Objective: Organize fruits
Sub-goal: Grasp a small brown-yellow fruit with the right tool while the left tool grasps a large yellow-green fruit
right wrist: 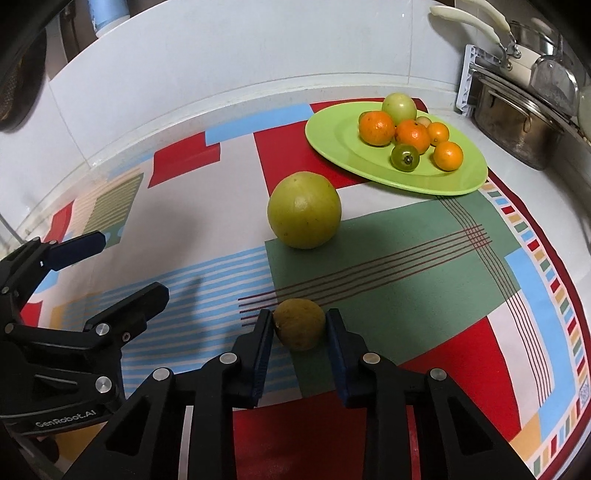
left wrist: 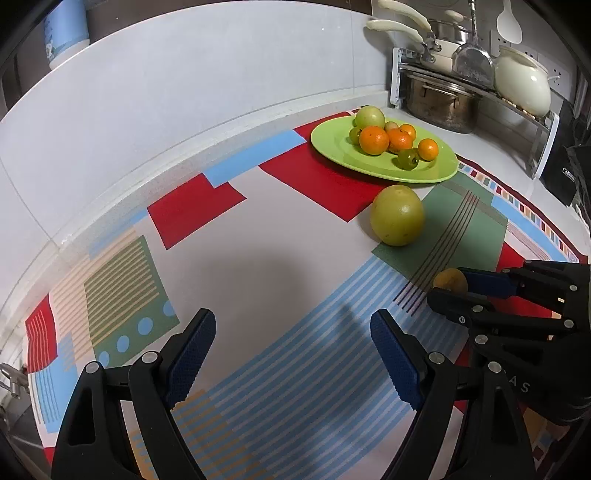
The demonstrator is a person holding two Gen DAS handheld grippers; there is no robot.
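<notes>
A green plate (right wrist: 332, 140) at the back right of the patterned mat holds several oranges (right wrist: 376, 127) and green fruits (right wrist: 405, 157); it also shows in the left wrist view (left wrist: 332, 144). A large yellow-green fruit (right wrist: 304, 210) lies on the mat in front of the plate, also in the left wrist view (left wrist: 398, 215). My right gripper (right wrist: 299, 325) is shut on a small yellow-brown fruit (right wrist: 300, 328) low over the mat; that fruit shows in the left wrist view (left wrist: 450, 280). My left gripper (left wrist: 293, 332) is open and empty, left of the right gripper (left wrist: 448, 291).
A steel pot (left wrist: 439, 103), a white ceramic pot (left wrist: 522, 83) and pans sit on a rack at the back right. A white tiled wall (left wrist: 184, 92) runs behind the mat. A blue-white cup (left wrist: 66, 29) stands on the ledge at the upper left.
</notes>
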